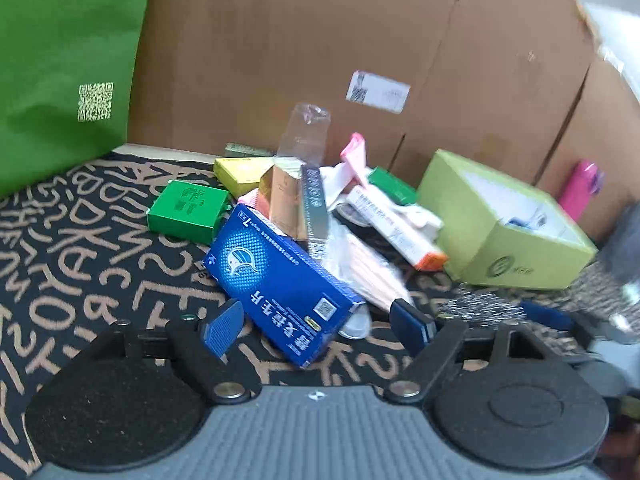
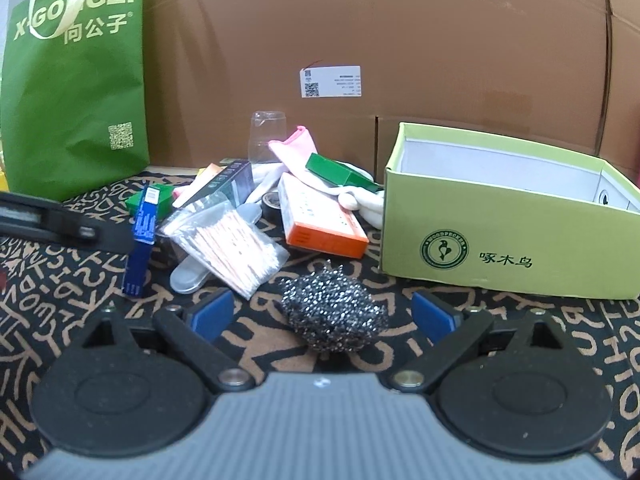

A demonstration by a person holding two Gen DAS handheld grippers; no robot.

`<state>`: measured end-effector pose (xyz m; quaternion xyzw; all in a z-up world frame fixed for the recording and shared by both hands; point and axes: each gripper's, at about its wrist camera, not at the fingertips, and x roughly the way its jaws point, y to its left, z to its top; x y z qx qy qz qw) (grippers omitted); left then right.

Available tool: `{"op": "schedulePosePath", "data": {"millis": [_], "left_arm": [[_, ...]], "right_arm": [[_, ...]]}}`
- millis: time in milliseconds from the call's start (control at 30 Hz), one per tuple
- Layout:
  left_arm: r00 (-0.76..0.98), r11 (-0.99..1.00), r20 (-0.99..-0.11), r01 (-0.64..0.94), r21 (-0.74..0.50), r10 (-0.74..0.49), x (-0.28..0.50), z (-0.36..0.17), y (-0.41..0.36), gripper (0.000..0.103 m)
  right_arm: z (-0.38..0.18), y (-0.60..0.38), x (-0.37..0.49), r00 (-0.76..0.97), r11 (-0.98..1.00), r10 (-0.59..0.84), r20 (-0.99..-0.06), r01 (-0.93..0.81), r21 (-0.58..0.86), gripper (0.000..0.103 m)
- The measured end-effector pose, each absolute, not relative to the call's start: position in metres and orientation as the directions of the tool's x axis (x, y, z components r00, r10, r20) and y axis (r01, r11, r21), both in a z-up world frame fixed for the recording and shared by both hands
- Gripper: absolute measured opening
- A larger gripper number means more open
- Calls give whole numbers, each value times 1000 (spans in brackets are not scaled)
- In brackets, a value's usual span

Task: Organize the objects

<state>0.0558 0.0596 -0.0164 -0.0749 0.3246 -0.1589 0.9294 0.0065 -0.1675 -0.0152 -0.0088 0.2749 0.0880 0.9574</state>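
My left gripper [image 1: 320, 326] gapes around the blue medicine box [image 1: 280, 280], untouched; my right gripper [image 2: 322, 314] gapes around the steel-wool scourer [image 2: 334, 312]. Green bag [image 2: 76, 92] reads "X-GONGZI".

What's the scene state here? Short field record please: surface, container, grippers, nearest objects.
surface: black cloth with tan letters
container: light green open box, right side
left gripper: open, blue box between its pads, not pressed
right gripper: open, steel wool scourer between its fingers
pile: bag of cotton swabs, orange-ended box
backdrop: cardboard, green bag
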Motion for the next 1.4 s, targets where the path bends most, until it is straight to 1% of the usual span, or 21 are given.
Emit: {"op": "schedulePosePath", "data": {"millis": [67,167,233,267,300,367,400,433,567,667,700,767,833,900,933,1000,1133,1200,1333,1400], "left_arm": [[734,937,-587,216,-274,-341,64,-21,60,83],[706,887,-581,148,-438,-405,78,-26,75,84],[687,823,-558,106,-558,-466,87,-36,88,91],[677,798,-563,60,-600,-474,94,-43,94,94],[681,764,-548,27,-644,-486,99,-50,101,94],[688,721,-524,-1,-693,-502,103,-54,110,90],[683,730,-534,-3,-683,-498,104,-52,110,77],[677,766,-559,12,-642,-479,105,-50,107,68],[638,867,-615,180,-465,-462,98,-39,89,66],[599,893,-665,348,-286,-446,86,-29,78,67],[594,896,-682,375,-236,-428,82,-27,76,67],[603,917,-711,366,-159,-363,73,-27,79,67],[599,926,-726,349,-142,-337,68,-26,82,70],[588,924,-728,338,-177,-354,65,-25,87,77],[586,924,-725,330,-195,-362,67,-27,89,78],[588,929,-729,313,-196,-352,68,-31,89,79],[609,943,-732,300,-144,-306,72,-34,75,81],[613,946,-733,294,-134,-295,74,-35,71,84],[630,952,-724,278,-128,-281,75,-37,66,87],[640,953,-718,281,-114,-274,74,-38,64,88]], "right_arm": [[-16,-168,5,832,985,158,-531,-171,25,98],[-18,-171,6,828,987,147,-541,-155,32,98],[-18,-172,7,826,987,155,-542,-153,48,98],[-18,-173,7,825,987,158,-543,-153,55,98],[-19,-172,7,824,986,161,-543,-155,58,99],[-20,-171,7,822,986,162,-546,-159,54,99],[-20,-171,7,820,986,163,-549,-161,52,99],[-21,-170,7,818,985,164,-552,-163,51,99],[-20,-169,8,814,985,168,-556,-167,52,99],[-18,-168,7,816,983,168,-553,-179,35,99],[-17,-168,7,817,982,171,-551,-185,31,99],[-16,-168,10,818,982,169,-549,-187,25,99],[-16,-168,14,819,983,165,-549,-181,24,99],[-17,-168,16,819,982,168,-549,-186,24,99],[-17,-167,17,818,981,170,-549,-192,17,99],[-18,-164,17,819,980,162,-551,-198,-7,97],[-20,-164,17,820,980,153,-551,-199,-24,93],[-20,-165,18,816,981,155,-557,-196,-13,87],[-18,-167,19,809,976,196,-554,-218,27,78],[-21,-165,23,799,975,194,-569,-223,20,71]]}}
